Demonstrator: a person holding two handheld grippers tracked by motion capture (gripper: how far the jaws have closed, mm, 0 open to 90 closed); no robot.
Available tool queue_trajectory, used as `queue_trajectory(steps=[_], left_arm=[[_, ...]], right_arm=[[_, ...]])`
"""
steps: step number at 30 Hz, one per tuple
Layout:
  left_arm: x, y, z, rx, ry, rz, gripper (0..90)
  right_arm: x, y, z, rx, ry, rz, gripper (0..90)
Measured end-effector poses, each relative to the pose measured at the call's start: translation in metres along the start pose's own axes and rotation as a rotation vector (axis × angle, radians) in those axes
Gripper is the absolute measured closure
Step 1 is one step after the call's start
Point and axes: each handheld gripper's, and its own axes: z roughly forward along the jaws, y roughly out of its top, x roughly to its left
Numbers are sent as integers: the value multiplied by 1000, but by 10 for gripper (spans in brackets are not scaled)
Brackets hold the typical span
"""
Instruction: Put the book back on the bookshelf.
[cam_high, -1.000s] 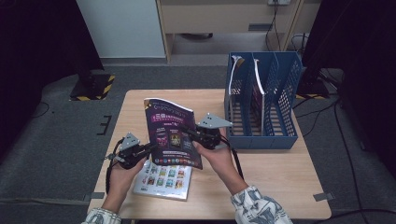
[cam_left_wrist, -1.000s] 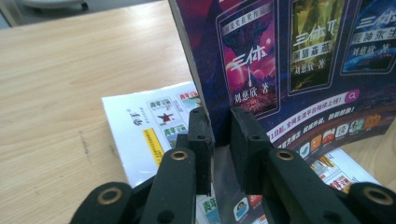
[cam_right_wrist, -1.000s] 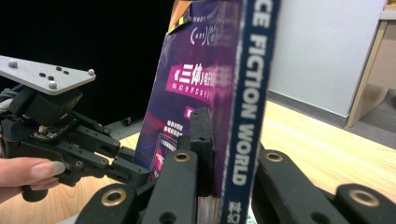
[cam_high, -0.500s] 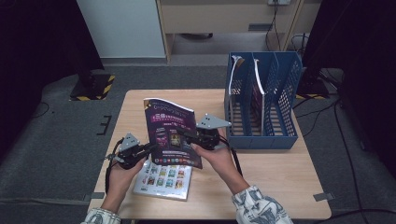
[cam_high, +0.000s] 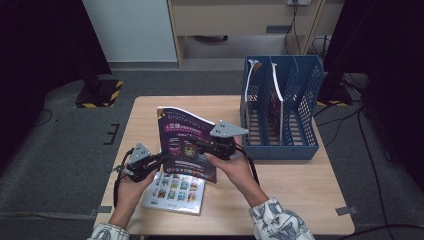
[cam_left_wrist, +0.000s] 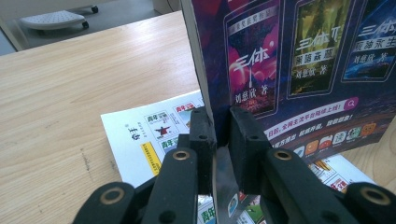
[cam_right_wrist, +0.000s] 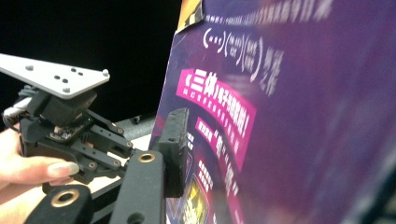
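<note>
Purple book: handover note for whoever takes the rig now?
Left gripper: shut on the purple book at its lower edge, holding it upright above the table.
Right gripper: jaws have just been opening; book between them, grip unclear.
White booklet lies flat under it.
Blue file rack already holds two books.
Left: likely slot the purple book into the rack, then the booklet.

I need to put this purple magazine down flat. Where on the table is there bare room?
Bare wood lies on the table in front of the blue file rack, right of the white booklet, and along the far left edge. The near left is crowded by that booklet, both claws and the purple magazine.
</note>
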Motion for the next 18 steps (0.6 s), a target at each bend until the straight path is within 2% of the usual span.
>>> queue_trajectory(steps=[7,12,18], left_arm=[[-1,0,0,-4,1,7,796],[-1,0,0,-7,0,11,796],[-2,0,0,-9,2,14,796]], right_arm=[[-2,7,-3,-6,9,12,634],[-3,12,-5,-30,9,21,641],[-6,18,-10,-52,19,37,712]])
